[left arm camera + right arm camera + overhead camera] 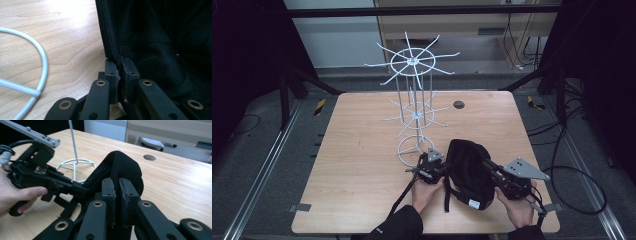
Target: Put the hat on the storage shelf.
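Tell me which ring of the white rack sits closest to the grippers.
The base ring, flat on the table beside the left gripper and the black bag. The two spoked rings stand higher on the rack.

Black cap: matt mesh cloth. Rack: glossy white wire. Table: smooth wood.

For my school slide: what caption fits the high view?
Two hand-held grippers, left and right, pinch a black bag beside a white wire rack.

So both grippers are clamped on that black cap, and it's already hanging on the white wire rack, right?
Not hanging. In the high view the black cap lies on the table in front of the white wire rack. The left gripper and right gripper are indeed clamped on it.
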{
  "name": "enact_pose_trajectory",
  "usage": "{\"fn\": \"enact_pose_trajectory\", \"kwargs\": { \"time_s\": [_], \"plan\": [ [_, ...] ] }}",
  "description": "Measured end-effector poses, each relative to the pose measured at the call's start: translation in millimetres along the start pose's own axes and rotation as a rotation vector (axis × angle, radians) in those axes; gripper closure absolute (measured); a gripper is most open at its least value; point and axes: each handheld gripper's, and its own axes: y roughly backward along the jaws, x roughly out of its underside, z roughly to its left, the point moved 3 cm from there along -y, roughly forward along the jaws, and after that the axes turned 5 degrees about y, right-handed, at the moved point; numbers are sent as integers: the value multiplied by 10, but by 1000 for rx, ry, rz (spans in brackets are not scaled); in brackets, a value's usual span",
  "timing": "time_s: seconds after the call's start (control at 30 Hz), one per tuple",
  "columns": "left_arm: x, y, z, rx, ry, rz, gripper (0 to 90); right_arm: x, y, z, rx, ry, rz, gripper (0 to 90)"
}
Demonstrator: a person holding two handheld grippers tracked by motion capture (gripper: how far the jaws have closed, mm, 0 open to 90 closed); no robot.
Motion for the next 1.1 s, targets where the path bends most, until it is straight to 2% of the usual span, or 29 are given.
{"fn": "enact_pose_trajectory", "kwargs": {
  "time_s": [0.07, 0.1, 0.2, 0.37, 0.43, 0.47, 0.53, 0.7, 0.87, 0.93, 0.97, 1.1],
  "plan": [
    [-2, 23, 0, 4, -3, 5, 803, 1, 11, -14, 15, 4, -2, 837],
    [-8, 68, -8, 5, -13, 12, 751, 3, 23, -41, 43, 7, -2, 841],
    [-7, 133, -25, 14, -15, 5, 683, 7, 42, -71, 67, 1, -5, 843],
    [3, 413, -81, 15, -48, -27, 613, 14, 85, -136, 110, -12, -8, 845],
    [-6, 572, -135, 43, -66, -49, 592, 7, 99, -147, 121, -8, -14, 846],
    [-6, 572, -135, 43, -66, -49, 591, 7, 99, -147, 121, -8, -14, 846],
    [-64, 672, -194, 80, -51, -75, 595, -12, 104, -126, 125, 5, -17, 845],
    [-174, 700, -286, 99, -59, -96, 617, -30, 104, -80, 107, 35, -21, 845],
    [-283, 679, -430, 128, -59, -115, 605, -22, 105, -47, 89, 42, -21, 845],
    [-331, 672, -499, 108, -93, -124, 601, -19, 109, -36, 83, 50, -23, 844],
    [-377, 677, -559, 66, -154, -138, 592, -19, 114, -31, 79, 56, -19, 844],
    [-442, 680, -575, 55, -163, -143, 562, -19, 116, -35, 73, 57, -20, 844]
  ]
}}
